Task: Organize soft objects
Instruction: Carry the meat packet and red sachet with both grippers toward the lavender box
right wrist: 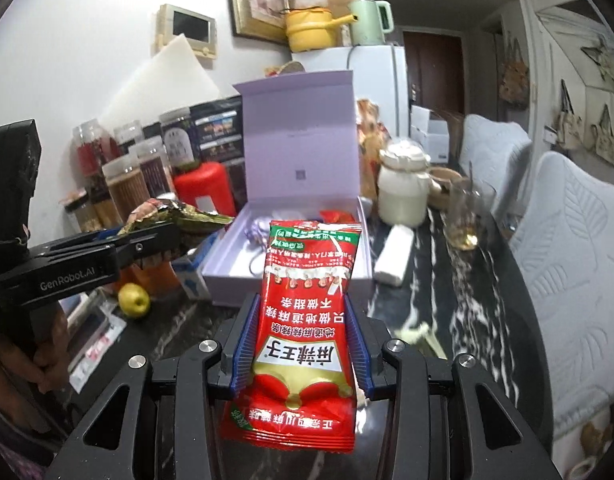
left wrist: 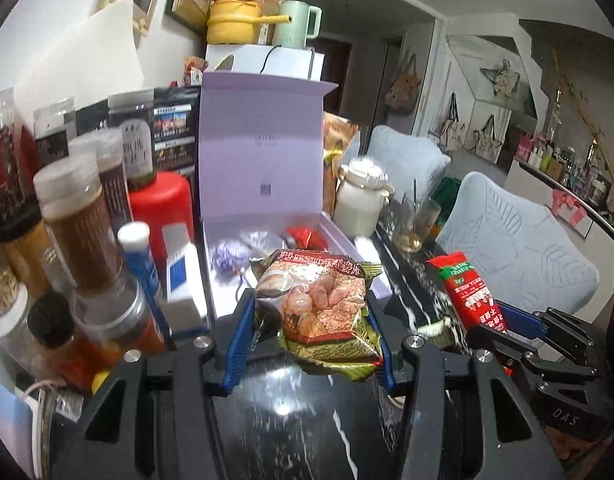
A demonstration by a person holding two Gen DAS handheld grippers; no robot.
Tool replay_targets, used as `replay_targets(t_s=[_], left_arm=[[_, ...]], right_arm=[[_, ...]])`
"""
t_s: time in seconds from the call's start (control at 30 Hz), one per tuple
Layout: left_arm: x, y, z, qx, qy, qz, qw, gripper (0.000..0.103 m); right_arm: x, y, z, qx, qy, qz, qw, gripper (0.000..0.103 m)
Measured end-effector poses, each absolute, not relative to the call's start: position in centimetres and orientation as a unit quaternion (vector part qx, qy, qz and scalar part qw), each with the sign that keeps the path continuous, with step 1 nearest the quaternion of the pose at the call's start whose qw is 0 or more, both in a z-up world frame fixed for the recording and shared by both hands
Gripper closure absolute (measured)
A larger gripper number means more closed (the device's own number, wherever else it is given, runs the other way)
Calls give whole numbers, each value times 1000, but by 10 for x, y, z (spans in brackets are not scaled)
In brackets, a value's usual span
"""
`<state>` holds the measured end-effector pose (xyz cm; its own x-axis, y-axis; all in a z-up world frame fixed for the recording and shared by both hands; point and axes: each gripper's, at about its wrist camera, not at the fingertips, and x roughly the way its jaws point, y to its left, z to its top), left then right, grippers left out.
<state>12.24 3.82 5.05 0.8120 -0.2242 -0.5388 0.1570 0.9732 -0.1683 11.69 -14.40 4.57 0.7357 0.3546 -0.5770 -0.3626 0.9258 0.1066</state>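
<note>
My left gripper [left wrist: 311,312] is shut on a green-gold snack bag [left wrist: 319,308] printed with food, held above the dark marble table just in front of the open lilac box [left wrist: 263,148]. My right gripper [right wrist: 303,332] is shut on a red snack packet [right wrist: 307,320], also lifted before the lilac box [right wrist: 299,148]. Inside the box lie a purple soft thing [left wrist: 226,258], a clear wrapped item [left wrist: 263,240] and a red packet [left wrist: 307,236]. In the left wrist view the right gripper and its red packet [left wrist: 473,296] show at the right. The left gripper [right wrist: 179,226] with its green-gold bag [right wrist: 167,212] shows at the left of the right wrist view.
Spice jars [left wrist: 79,224], a red canister [left wrist: 163,208] and bottles crowd the table left of the box. A cream lidded jar [right wrist: 403,188], a glass [right wrist: 465,216] and a white block [right wrist: 395,256] stand to its right. A green apple [right wrist: 134,300] lies near the left. Pale chairs [right wrist: 579,272] line the right edge.
</note>
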Motion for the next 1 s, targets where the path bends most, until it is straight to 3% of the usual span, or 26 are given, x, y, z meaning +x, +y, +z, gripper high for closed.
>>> replay_targets(t_s=[1.0], left_arm=[[270, 46, 86, -72, 221, -81, 969, 53]], right_arm=[[273, -133, 97, -14, 221, 218, 951, 62]])
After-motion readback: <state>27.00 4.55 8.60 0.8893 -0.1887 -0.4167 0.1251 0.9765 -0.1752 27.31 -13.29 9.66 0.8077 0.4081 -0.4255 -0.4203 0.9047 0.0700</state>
